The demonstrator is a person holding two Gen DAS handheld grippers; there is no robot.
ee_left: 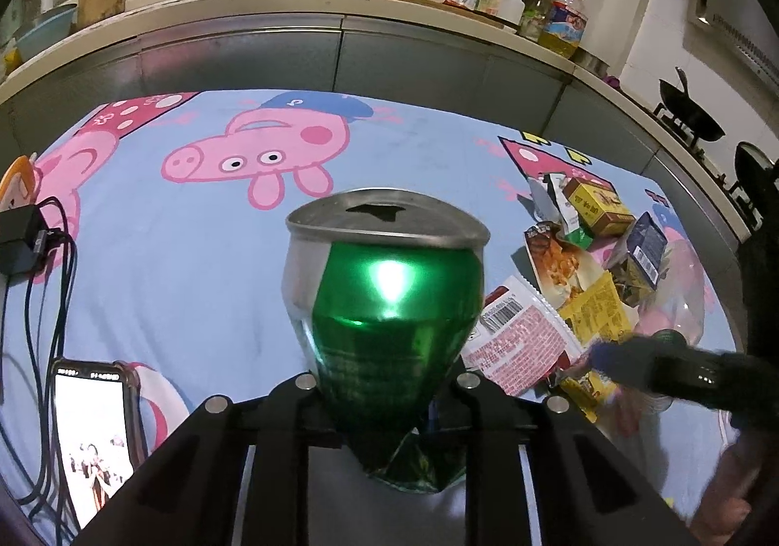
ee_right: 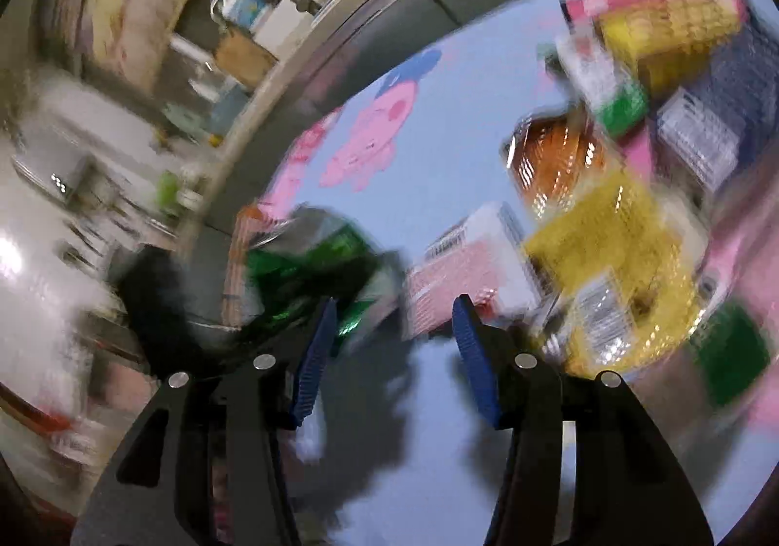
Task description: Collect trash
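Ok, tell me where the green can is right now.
The green can, crushed, sits clamped in the left gripper at the left wrist view's centre, the wrapper pile to its right.

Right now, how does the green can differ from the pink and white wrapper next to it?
The green can is a dented, crumpled metal cylinder; the pink and white wrapper is a flat printed packet with a barcode. The can is clamped in the left claw, its opened top facing away from the camera, while the wrapper lies loose on the cartoon tablecloth. Both look like empty trash.
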